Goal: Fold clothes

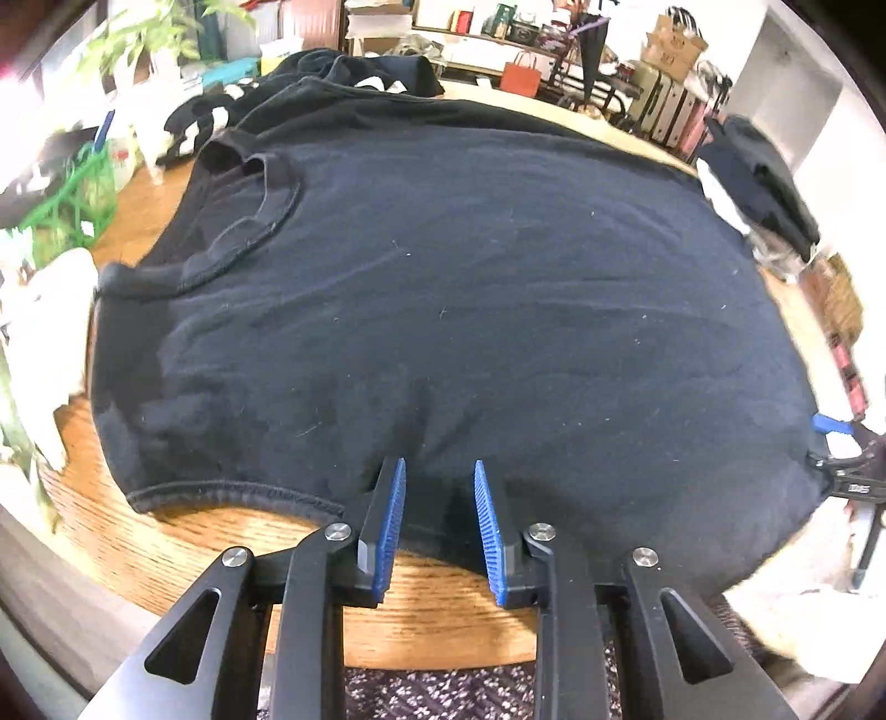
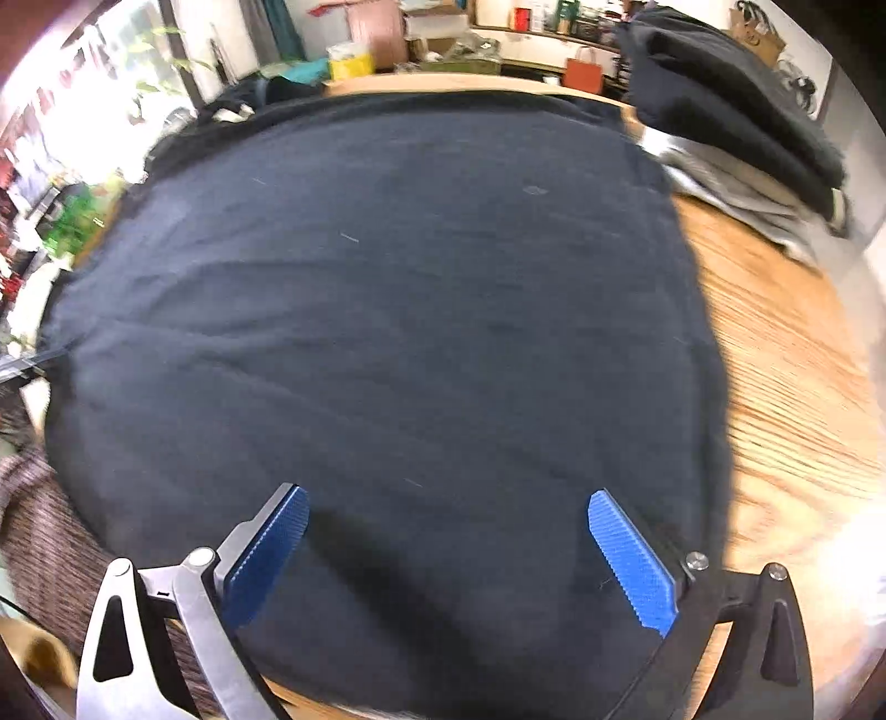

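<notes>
Left gripper [image 1: 437, 471] jaws part-open at black T-shirt [image 1: 443, 277] hem; right gripper [image 2: 448, 498] jaws wide, empty.

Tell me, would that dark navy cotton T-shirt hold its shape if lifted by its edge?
Probably not: the dark navy cotton T-shirt lies limp on the wooden table, so it would likely sag. Its soft creases near the left gripper suggest pushing bunches it.

Wooden oak-grain tabletop [image 2: 786, 354] in a cluttered room. Beyond its far edge, a long shelf [image 1: 487, 39] carries boxes and tins; an orange paper bag [image 1: 520, 75] stands below it. Brown paper bags [image 1: 675, 39] and suitcases [image 1: 673, 113] occupy the far right. A leafy houseplant [image 1: 149, 39] stands at far left beside bright window light [image 2: 111, 61]. Patterned carpet [image 1: 443, 692] covers the floor.
</notes>
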The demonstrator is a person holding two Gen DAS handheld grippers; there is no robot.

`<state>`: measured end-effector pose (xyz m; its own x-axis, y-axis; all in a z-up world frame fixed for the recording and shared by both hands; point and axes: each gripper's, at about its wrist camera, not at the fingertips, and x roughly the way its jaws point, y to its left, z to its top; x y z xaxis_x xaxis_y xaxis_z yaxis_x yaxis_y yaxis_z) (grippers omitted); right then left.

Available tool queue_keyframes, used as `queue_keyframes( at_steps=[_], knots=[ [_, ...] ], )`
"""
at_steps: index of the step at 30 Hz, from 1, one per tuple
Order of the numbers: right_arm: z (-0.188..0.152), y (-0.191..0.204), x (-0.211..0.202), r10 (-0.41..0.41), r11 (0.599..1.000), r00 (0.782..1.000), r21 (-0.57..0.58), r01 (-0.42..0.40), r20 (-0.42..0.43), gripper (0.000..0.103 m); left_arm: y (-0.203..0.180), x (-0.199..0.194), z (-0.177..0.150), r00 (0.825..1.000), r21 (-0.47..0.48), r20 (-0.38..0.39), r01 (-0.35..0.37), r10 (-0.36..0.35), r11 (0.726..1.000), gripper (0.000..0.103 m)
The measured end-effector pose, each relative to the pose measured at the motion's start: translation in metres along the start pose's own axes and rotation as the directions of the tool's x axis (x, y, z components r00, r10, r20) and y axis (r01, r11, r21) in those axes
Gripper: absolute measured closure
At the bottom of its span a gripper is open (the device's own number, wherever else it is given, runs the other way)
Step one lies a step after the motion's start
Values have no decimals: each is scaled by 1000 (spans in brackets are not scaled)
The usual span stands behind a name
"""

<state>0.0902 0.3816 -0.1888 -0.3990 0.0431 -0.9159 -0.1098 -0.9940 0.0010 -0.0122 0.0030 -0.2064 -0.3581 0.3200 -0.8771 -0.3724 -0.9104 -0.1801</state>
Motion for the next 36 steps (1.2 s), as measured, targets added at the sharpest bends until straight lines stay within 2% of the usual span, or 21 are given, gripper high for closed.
queue_keyframes(
  at_steps=[1,2,3,4,5,6,7,10,13,19,23,26,30,36],
  knots=[
    [-2,-7,-2,-10,1000,1000,20,10,-3,0,4,-4,0,1000,-18,-2,18,-19,1000,75],
    [-3,-14,-3,-16,999,1000,44,16,-8,0,7,-7,0,999,-36,2,38,-38,999,67],
    [-3,-19,-6,-7,998,1000,61,8,-8,0,9,-12,3,998,-55,17,58,-57,997,42],
    [-2,-20,-9,10,997,1000,73,-10,2,0,10,-18,6,997,-68,39,75,-72,995,28],
    [2,-18,-14,22,998,1000,66,-23,20,0,9,-26,9,993,-66,85,83,-78,994,19],
    [7,-14,-18,31,998,999,45,-33,42,0,8,-36,14,987,-56,138,89,-81,994,19],
    [12,-10,-23,41,999,997,23,-43,63,0,5,-39,19,984,-51,160,86,-77,995,19],
    [33,8,-28,59,998,991,-40,-54,117,0,-4,-36,41,984,-54,175,44,-34,998,19],
    [68,34,-17,83,994,986,-79,-72,142,0,-23,-14,65,988,-47,148,-31,37,998,19],
    [113,87,28,211,975,973,-92,-203,91,0,-74,46,102,993,-24,89,-82,84,996,19],
    [125,108,47,180,981,980,-81,-173,86,0,-82,71,98,987,16,66,-149,147,989,19],
    [125,108,53,139,987,986,-95,-130,92,0,-77,70,89,980,48,76,-190,187,981,18],
    [118,95,53,64,993,993,-107,-54,96,0,-45,60,84,976,-8,86,-198,198,980,17],
    [104,54,46,20,999,995,-38,-17,100,0,17,40,78,959,-114,89,-257,267,960,16]
  ],
)
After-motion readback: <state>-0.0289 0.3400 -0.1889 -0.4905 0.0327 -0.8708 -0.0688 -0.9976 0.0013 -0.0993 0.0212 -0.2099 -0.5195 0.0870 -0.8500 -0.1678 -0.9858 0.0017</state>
